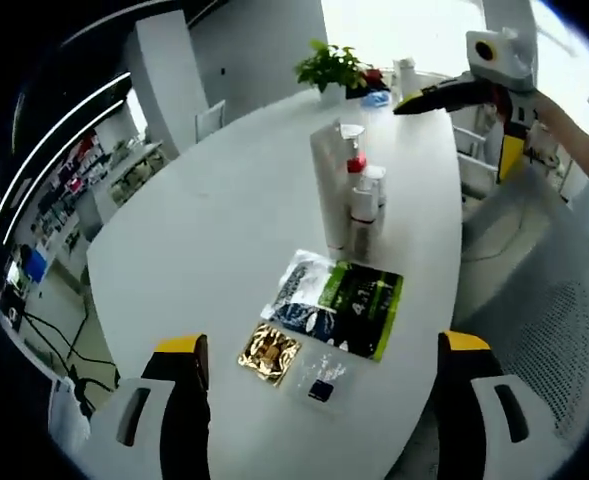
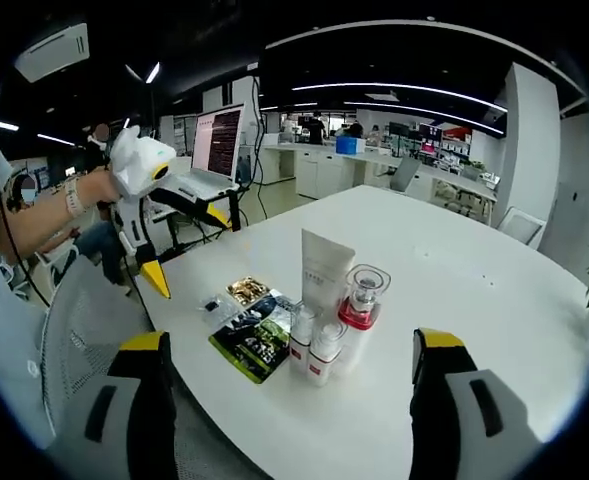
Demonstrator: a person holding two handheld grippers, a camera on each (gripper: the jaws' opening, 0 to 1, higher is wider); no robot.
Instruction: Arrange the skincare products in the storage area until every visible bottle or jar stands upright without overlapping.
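Skincare products stand clustered near the middle of the white table (image 2: pixel 494 290): a tall white tube (image 2: pixel 324 272) upright on its cap, a clear-capped bottle with a red collar (image 2: pixel 359 305) just beside it, and two small white bottles (image 2: pixel 315 352) in front, all touching or nearly so; from the left gripper view the same group reads as the tube (image 1: pixel 329 185) with the red-collared bottle (image 1: pixel 356 170) and small bottles (image 1: pixel 366 200) beside it. Flat sachets lie apart from them, a dark green-and-black packet (image 1: pixel 339 300), a gold foil one (image 1: pixel 270 353) and a small clear one (image 1: pixel 322 380). My left gripper (image 1: pixel 324 400) hangs over the table's near edge with jaws spread wide and nothing between them; my right gripper (image 2: pixel 289 395) is likewise wide and empty, facing the cluster. I judge the small bottles to be light, rigid plastic, smooth and easy to topple, so I would pinch them low on the body, not by the cap. The tube looks soft-walled and top-heavy on its cap; a gentle squeeze near the base should serve. The clear cap looks hard and slippery, so I would take the body below the collar. Packed this tightly, any approach risks knocking a neighbour.
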